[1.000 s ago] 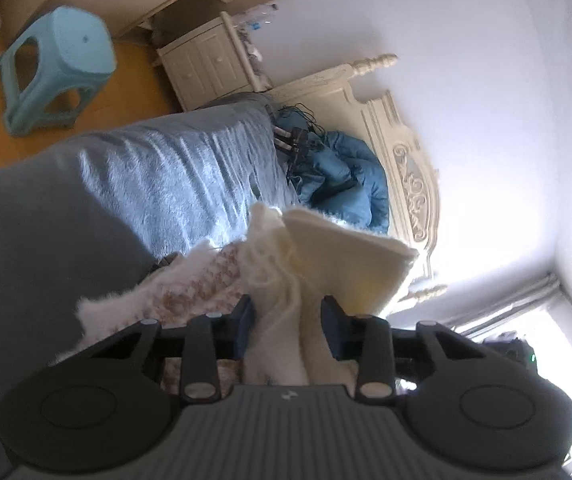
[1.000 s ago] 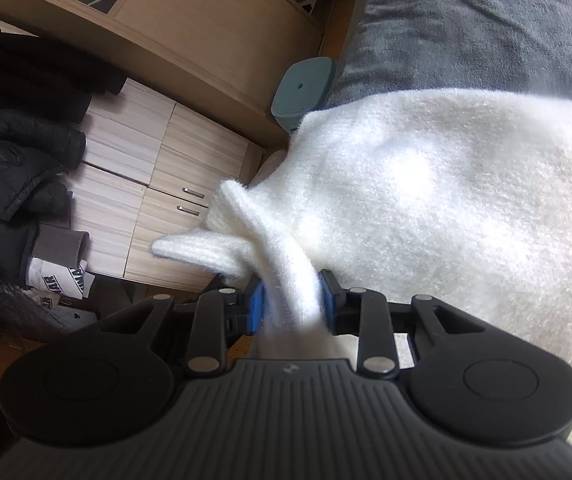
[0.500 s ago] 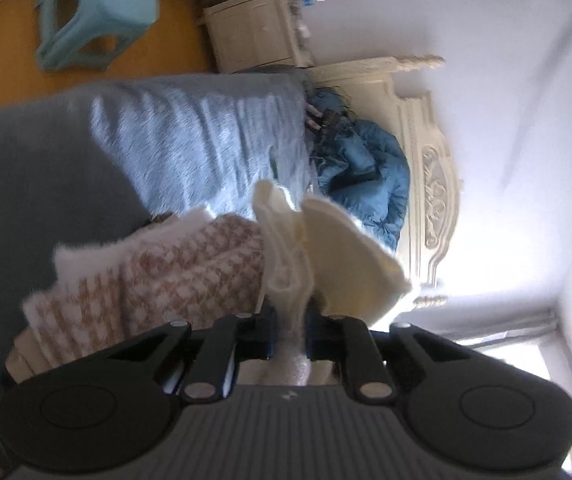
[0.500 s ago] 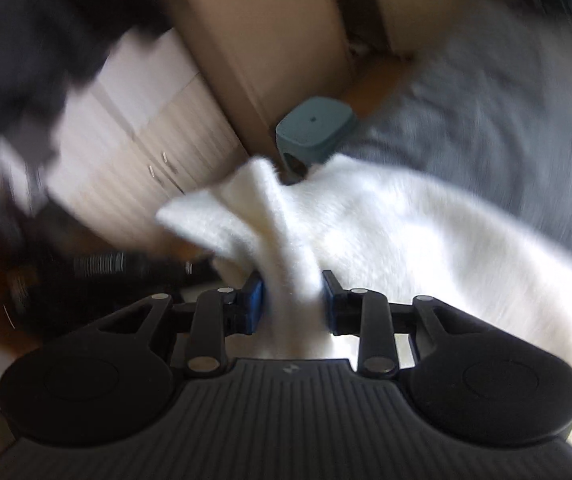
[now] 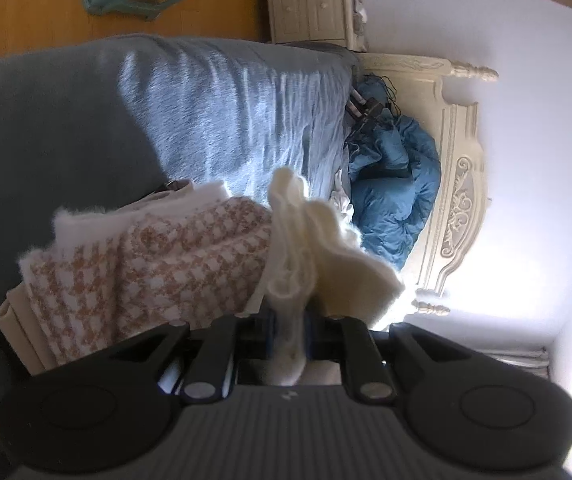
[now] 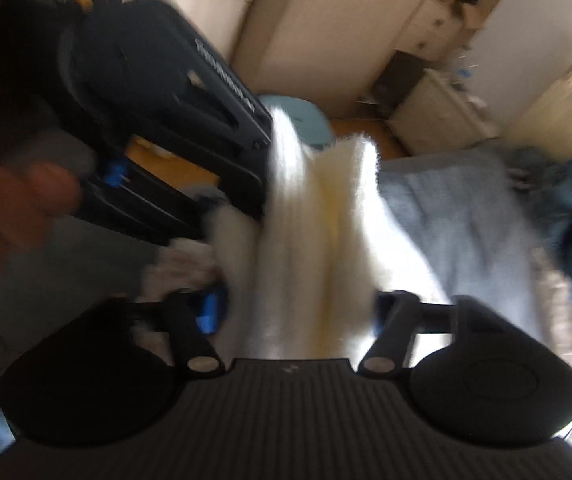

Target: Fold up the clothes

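We see one cream garment (image 5: 309,248) | left gripper (image 5: 289,326) clenched on it | right gripper (image 6: 297,312) has just been opening, garment between its jaws | one checked garment (image 5: 158,264) on the bed (image 5: 66,120).

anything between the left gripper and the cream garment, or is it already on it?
Nothing in the way. The left gripper is already shut on a bunched fold of the cream garment. The houndstooth piece lies beside it on the bed, not between them.
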